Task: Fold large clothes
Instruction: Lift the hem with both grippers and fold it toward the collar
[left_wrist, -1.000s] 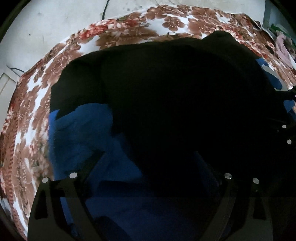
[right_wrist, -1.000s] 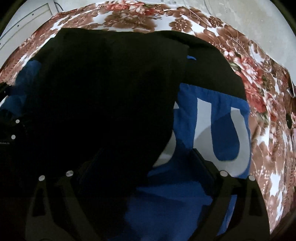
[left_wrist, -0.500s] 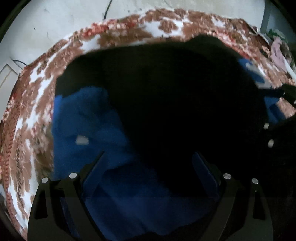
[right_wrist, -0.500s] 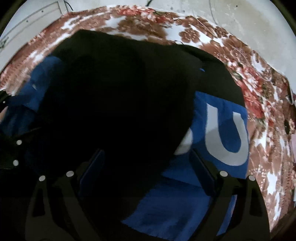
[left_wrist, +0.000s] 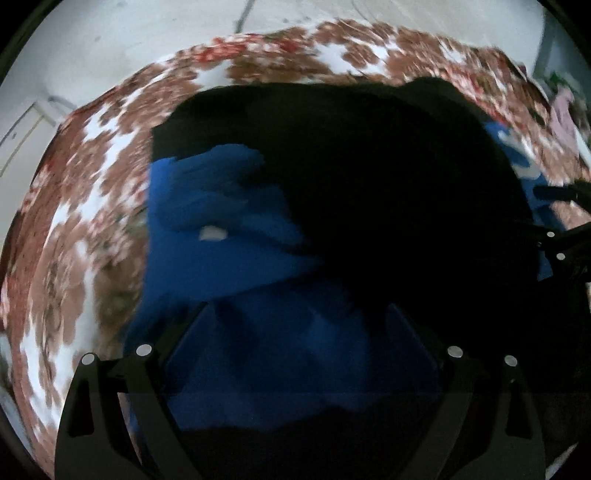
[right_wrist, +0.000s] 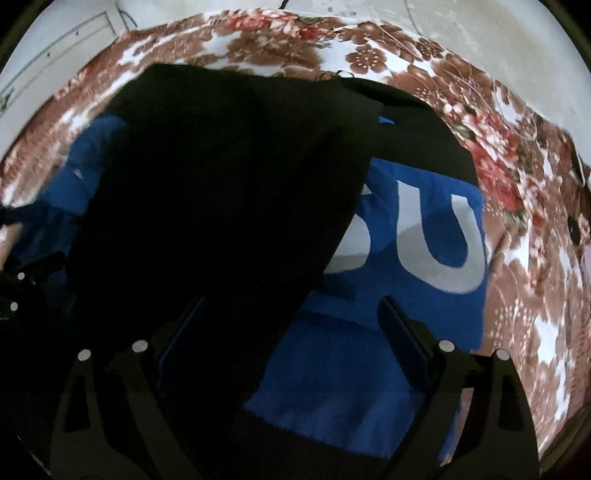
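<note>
Our left gripper (left_wrist: 295, 325) and right gripper (right_wrist: 291, 317), jaws spread wide, hover above the black-and-blue lettered garment (right_wrist: 424, 236) on the brown floral bedspread (right_wrist: 517, 177); black folds hide its shape

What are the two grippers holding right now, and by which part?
Nothing: the left gripper and right gripper are both open above the black and blue garment, with no fabric pinched between the fingers.
</note>
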